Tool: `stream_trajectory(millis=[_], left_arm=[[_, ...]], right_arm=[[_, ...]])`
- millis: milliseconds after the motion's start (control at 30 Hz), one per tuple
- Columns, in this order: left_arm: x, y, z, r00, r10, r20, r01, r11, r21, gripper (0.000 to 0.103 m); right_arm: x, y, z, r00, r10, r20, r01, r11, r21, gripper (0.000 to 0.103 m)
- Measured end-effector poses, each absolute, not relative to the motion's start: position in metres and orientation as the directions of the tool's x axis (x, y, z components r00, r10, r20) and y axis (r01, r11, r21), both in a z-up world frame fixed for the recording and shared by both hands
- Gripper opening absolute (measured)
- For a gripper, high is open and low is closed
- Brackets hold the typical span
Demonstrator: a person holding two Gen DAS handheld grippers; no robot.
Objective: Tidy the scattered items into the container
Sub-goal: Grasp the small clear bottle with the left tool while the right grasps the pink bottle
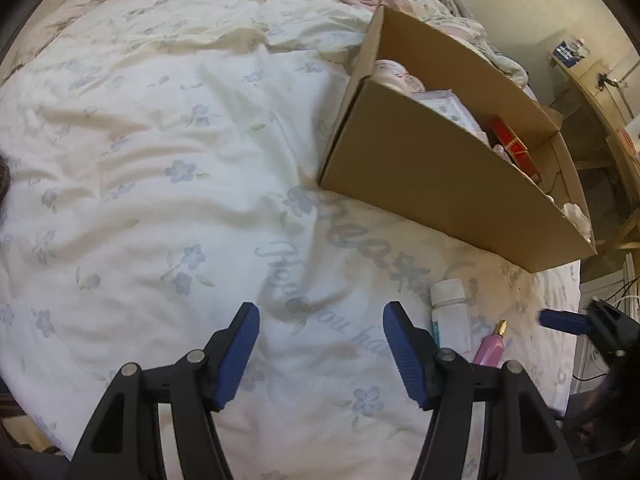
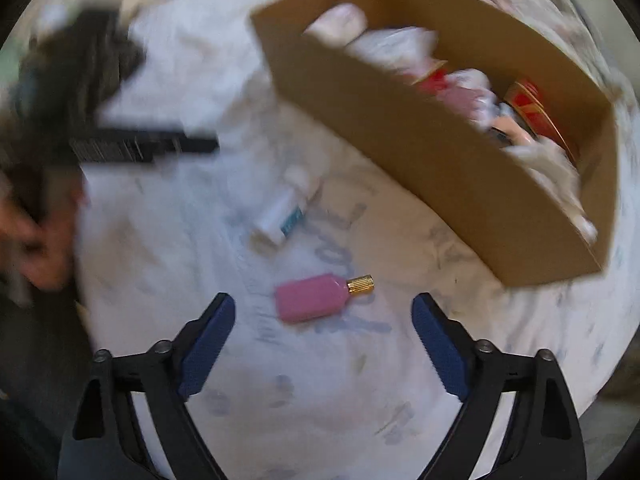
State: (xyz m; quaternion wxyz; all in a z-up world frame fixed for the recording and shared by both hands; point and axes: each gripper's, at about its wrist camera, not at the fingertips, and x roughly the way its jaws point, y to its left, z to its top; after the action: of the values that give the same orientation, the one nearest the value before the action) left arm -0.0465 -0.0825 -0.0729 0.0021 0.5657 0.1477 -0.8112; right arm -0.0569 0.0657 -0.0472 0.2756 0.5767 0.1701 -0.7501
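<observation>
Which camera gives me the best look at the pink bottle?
Right wrist: the pink bottle lies whole on the bedsheet, gold cap visible, though motion-blurred. Left wrist shows only part of it, behind a claw finger.

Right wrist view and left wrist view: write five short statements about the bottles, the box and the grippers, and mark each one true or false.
1. The pink bottle lies on its side on the bedsheet. True.
2. The right gripper is shut on the pink bottle. False: its jaws are open, and the bottle lies just ahead of them.
3. The cardboard box already holds several items. True.
4. The white bottle is inside the box. False: it lies on the sheet outside it.
5. The left gripper holds something. False: its jaws are open and empty.
</observation>
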Motion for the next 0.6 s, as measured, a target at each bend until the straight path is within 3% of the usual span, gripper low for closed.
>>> stream_trajectory(millis=[100,200,400,433,533,567,600], left_arm=[[-0.045,-0.08,-0.074,-0.357,0.155,-0.921,0.16,-0.961,-0.224,0.065],[-0.043,-0.079,-0.075,-0.355,0.153,-0.922,0.16,-0.962,-0.221,0.065],[-0.041,-0.079,-0.077,-0.35,0.162,-0.922,0.159,-0.96,-0.229,0.065],[-0.04,-0.077,-0.077,-0.349,0.17,-0.922,0.154,-0.96,-0.235,0.065],[-0.037,-0.066,-0.077,-0.33,0.205,-0.921,0.113,-0.961,-0.254,0.065],[-0.037,-0.06,-0.077,-0.319,0.218,-0.922,0.087,-0.962,-0.258,0.065],[-0.037,-0.055,-0.077,-0.314,0.224,-0.923,0.068,-0.964,-0.257,0.065]], right_arm=[[-0.051,0.052,-0.07,-0.148,-0.178,-0.973,0.704,-0.709,0.023,0.084],[-0.059,0.055,-0.083,-0.14,-0.158,-0.977,0.689,-0.725,0.018,0.068],[-0.07,0.07,-0.079,-0.119,-0.207,-0.971,0.651,-0.755,0.081,0.065],[-0.071,0.073,-0.077,-0.114,-0.221,-0.969,0.642,-0.761,0.098,0.048],[-0.075,0.082,-0.066,-0.134,-0.236,-0.963,0.608,-0.787,0.108,0.046],[-0.075,0.086,-0.061,-0.141,-0.247,-0.959,0.603,-0.789,0.115,0.03],[-0.076,0.088,-0.057,-0.147,-0.251,-0.957,0.599,-0.793,0.116,0.029]])
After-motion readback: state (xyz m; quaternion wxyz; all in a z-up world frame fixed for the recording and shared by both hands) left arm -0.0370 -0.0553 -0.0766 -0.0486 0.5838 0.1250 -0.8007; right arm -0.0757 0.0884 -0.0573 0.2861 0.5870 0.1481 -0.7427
